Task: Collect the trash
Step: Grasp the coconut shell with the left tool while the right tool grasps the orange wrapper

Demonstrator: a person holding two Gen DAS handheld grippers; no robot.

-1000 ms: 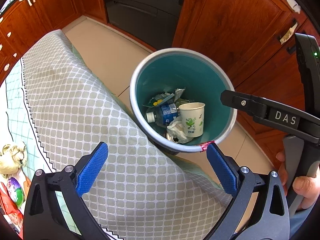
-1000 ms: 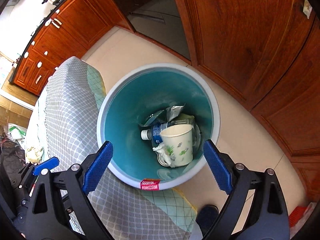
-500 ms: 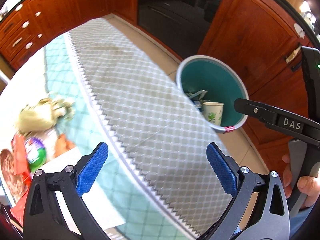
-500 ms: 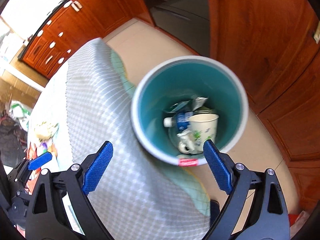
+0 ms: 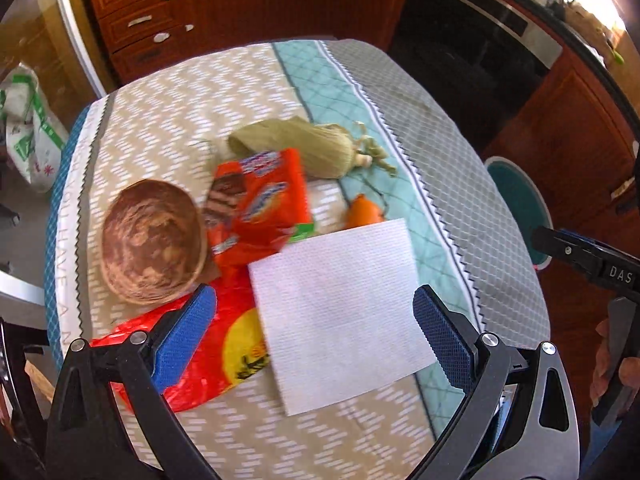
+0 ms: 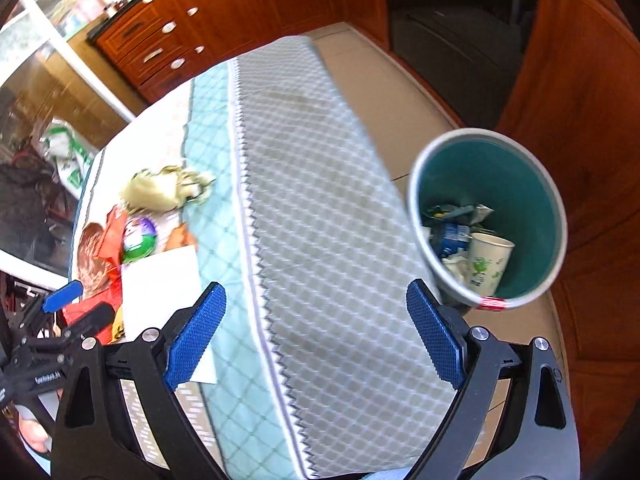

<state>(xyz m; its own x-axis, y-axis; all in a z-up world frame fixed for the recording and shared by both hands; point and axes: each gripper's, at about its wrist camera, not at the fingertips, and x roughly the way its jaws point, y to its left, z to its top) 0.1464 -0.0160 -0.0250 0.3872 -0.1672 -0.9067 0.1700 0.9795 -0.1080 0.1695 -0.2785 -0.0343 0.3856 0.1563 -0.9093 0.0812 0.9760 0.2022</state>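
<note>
My left gripper (image 5: 316, 332) is open and empty, above a white paper napkin (image 5: 336, 308) on the table. Around the napkin lie an orange snack wrapper (image 5: 260, 204), a red plastic bag (image 5: 208, 356), a brown shell-like bowl (image 5: 152, 246), a corn husk (image 5: 304, 146) and a small orange piece (image 5: 362, 212). My right gripper (image 6: 316, 336) is open and empty over the table's right edge. The teal trash bin (image 6: 532, 200) stands on the floor to its right, holding a paper cup (image 6: 490, 262), a bottle and wrappers. The bin also shows in the left wrist view (image 5: 520, 204).
The table has a patterned cloth (image 5: 192, 88) with a grey draped edge (image 6: 320, 208). Wooden cabinets (image 5: 160, 20) and a dark oven (image 5: 472, 52) stand behind. A white-green bag (image 5: 24, 128) sits on the floor at the left. The right gripper's body (image 5: 592, 264) is at the right.
Both grippers have swung left, away from the bin and toward the table. The left one now looks at the trash on the tabletop. Both stay open and empty.
</note>
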